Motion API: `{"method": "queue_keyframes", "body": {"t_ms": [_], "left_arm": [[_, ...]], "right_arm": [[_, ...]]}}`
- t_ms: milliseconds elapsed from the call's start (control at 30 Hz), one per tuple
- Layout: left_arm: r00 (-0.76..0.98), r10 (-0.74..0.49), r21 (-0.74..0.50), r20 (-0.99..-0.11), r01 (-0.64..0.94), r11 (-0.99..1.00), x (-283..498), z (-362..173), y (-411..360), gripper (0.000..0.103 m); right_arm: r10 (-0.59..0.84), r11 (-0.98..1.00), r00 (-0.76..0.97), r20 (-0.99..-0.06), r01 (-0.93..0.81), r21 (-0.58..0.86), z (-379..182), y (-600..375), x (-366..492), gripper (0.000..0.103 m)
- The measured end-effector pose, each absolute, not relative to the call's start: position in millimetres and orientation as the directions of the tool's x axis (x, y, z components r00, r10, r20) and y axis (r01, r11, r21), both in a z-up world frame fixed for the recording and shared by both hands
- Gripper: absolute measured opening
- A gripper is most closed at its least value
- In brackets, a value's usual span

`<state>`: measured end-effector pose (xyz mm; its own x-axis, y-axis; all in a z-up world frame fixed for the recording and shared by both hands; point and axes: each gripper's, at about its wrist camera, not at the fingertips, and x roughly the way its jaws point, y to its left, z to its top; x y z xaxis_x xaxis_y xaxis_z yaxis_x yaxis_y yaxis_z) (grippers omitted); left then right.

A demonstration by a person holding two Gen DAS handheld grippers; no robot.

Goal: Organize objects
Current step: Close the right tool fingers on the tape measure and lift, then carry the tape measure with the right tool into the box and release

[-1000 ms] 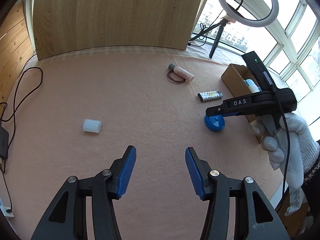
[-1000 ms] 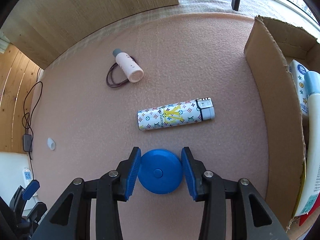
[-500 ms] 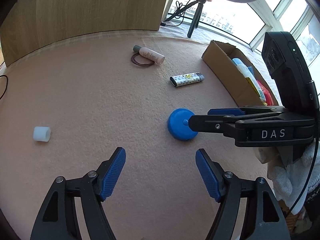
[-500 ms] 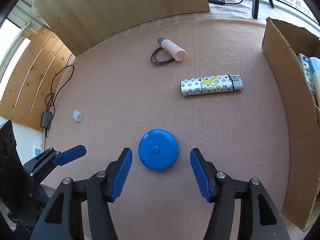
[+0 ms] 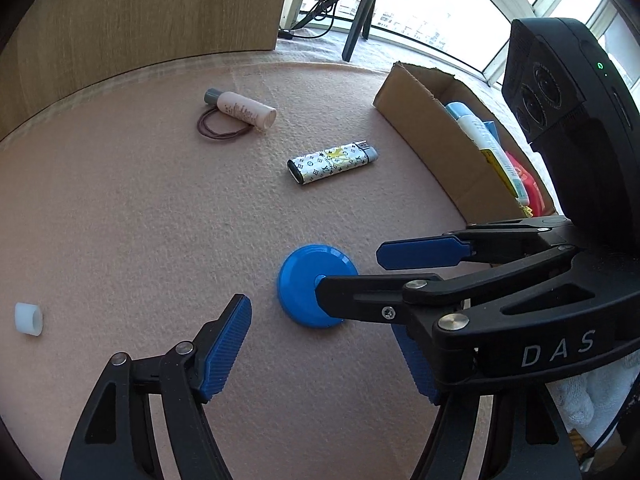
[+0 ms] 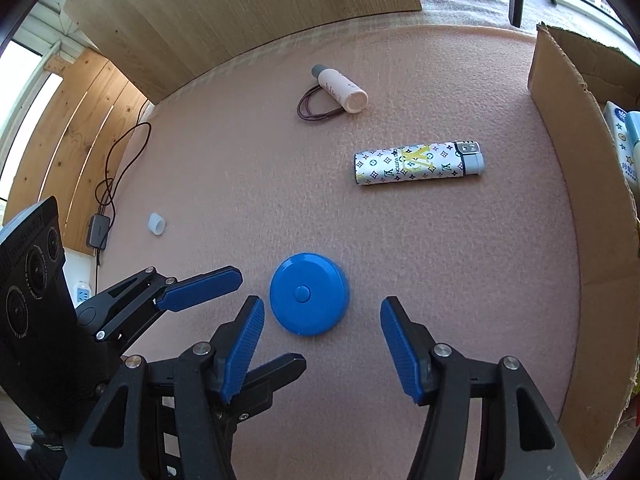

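Note:
A round blue disc [image 6: 308, 293] lies flat on the pink mat; it also shows in the left wrist view [image 5: 308, 280]. My right gripper [image 6: 322, 350] is open and empty just behind the disc, not touching it. My left gripper [image 5: 320, 354] is open and empty, close on the disc's left, with the right gripper's fingers crossing over its right finger. A patterned white lighter [image 6: 418, 164] lies beyond the disc. A pink bottle [image 6: 340, 89] rests on a brown hair tie [image 6: 310, 110]. A small white cap [image 6: 156, 224] lies at far left.
An open cardboard box [image 6: 576, 168] holding tubes and packets stands along the right edge. A wooden panel [image 6: 240, 8] stands behind the mat. A black cable and adapter [image 6: 98, 232] lie off the mat's left. A tripod [image 5: 358, 20] stands by the window.
My right gripper opened, released the blue disc and drew back slightly. My left gripper swung right and came close beside the disc, under the right gripper.

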<state>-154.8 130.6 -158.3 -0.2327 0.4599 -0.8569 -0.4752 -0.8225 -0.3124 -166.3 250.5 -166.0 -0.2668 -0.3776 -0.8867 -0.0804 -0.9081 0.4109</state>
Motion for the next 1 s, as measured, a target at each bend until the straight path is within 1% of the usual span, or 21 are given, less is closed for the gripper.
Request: {"method": "queue_keyframes", "body": {"t_ms": [67,200,233,267,333,433,667,833,1000], "left_arm": [[-0.222,0.474,-0.329,-0.852,-0.477,-0.815,-156.4,-158.6,132.8,0.071],[-0.210,0.478,-0.338,-0.853,-0.477,-0.811,-158.3,-159.8,136.6,0.058],[-0.208,0.482,-0.343,-0.851,-0.476,-0.810,-158.7,-159.9,136.5,0.055],[-0.206,0.485,-0.347,-0.850,-0.473,-0.809,-159.3,-159.9,136.2,0.054],[-0.208,0.482,-0.344,-0.851,-0.473,-0.811,-159.4,-160.3,136.3,0.053],[-0.212,0.478,-0.339,-0.852,-0.474,-0.813,-157.8,-159.8,135.8,0.051],[-0.234,0.474,-0.321,-0.849,-0.486,-0.813,-153.8,-149.4,142.0,0.050],[-0.278,0.478,-0.284,-0.833,-0.527,-0.801,-153.9,-125.2,159.2,0.050],[-0.321,0.498,-0.250,-0.806,-0.577,-0.778,-163.2,-94.3,189.4,0.050]], "right_arm": [[-0.402,-0.896,-0.254,-0.880,-0.090,0.435,-169.5,251.8,-170.1,0.057],[-0.425,-0.885,-0.228,-0.876,-0.102,0.455,-174.9,253.2,-175.0,0.056],[-0.428,-0.884,-0.224,-0.875,-0.098,0.457,-175.5,252.8,-175.5,0.052],[-0.436,-0.880,-0.220,-0.872,-0.096,0.464,-176.3,252.8,-175.8,0.046],[-0.451,-0.872,-0.205,-0.868,-0.104,0.478,-179.3,253.4,-176.8,0.040],[-0.455,-0.870,-0.201,-0.868,-0.111,0.481,-181.9,255.1,-177.4,0.039],[-0.459,-0.862,-0.223,-0.860,-0.121,0.492,-178.4,261.3,-173.5,0.038],[-0.460,-0.854,-0.265,-0.848,-0.130,0.504,-163.7,274.7,-169.3,0.037],[-0.439,-0.854,-0.335,-0.833,-0.132,0.503,-134.8,299.8,-167.2,0.037]]}}
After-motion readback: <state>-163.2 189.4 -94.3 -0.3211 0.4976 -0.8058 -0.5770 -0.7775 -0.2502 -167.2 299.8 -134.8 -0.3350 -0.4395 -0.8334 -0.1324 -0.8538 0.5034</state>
